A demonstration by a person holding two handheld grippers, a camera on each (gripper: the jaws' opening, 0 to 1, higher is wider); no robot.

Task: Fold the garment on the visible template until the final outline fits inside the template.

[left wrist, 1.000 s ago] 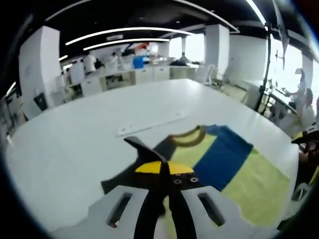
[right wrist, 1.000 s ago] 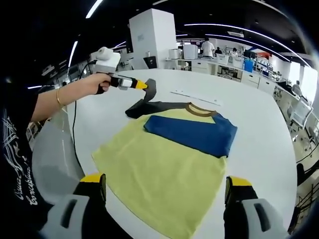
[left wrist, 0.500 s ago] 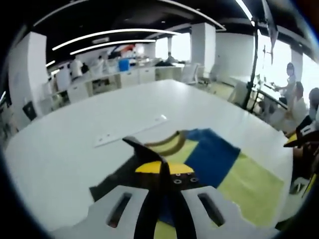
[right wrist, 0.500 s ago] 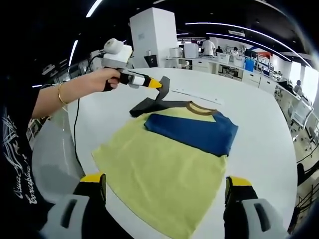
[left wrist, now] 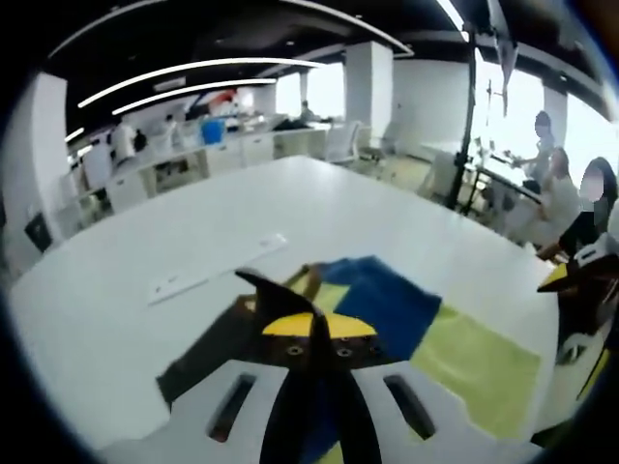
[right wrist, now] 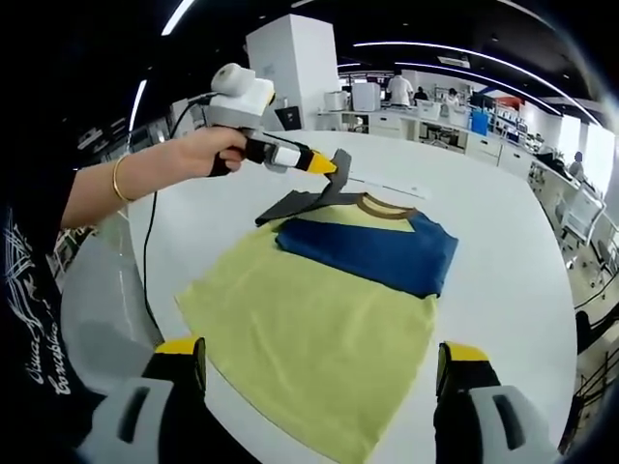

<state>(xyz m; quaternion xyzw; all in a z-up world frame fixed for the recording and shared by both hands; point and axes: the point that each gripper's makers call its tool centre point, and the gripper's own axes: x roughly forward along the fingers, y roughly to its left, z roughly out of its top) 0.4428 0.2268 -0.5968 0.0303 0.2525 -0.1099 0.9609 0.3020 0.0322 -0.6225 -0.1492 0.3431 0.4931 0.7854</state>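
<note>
Item: T-shirt [right wrist: 329, 309], yellow-green body, blue band across the chest, brown ribbed collar [right wrist: 385, 206], dark grey sleeve [right wrist: 295, 202]. It is laid flat on a white round table [right wrist: 493, 222], collar toward the far side in the right gripper view. One blue sleeve appears already folded in over the chest.

Left gripper [right wrist: 331, 164]: seen in the right gripper view, held in a person's hand [right wrist: 203, 152] with a gold bracelet [right wrist: 119, 179] on the wrist. Its yellow-tipped jaws are pressed together on the dark grey sleeve, whose tip is lifted off the table while the rest of the sleeve trails down to the shoulder. In the left gripper view the same gripper [left wrist: 314, 324] is seen from behind, jaws shut, a point of grey cloth [left wrist: 271, 290] standing up between them, with the blue band [left wrist: 382, 300] and yellow-green body [left wrist: 474, 362] beyond.

Right gripper [right wrist: 321, 372]: jaws spread wide apart, nothing held, placed near the hem of the T-shirt.

Also noted: a long white strip [right wrist: 387, 186] lying on the table just past the collar; no template outline can be made out under the garment. An office with desks and people is recorded in the background.
</note>
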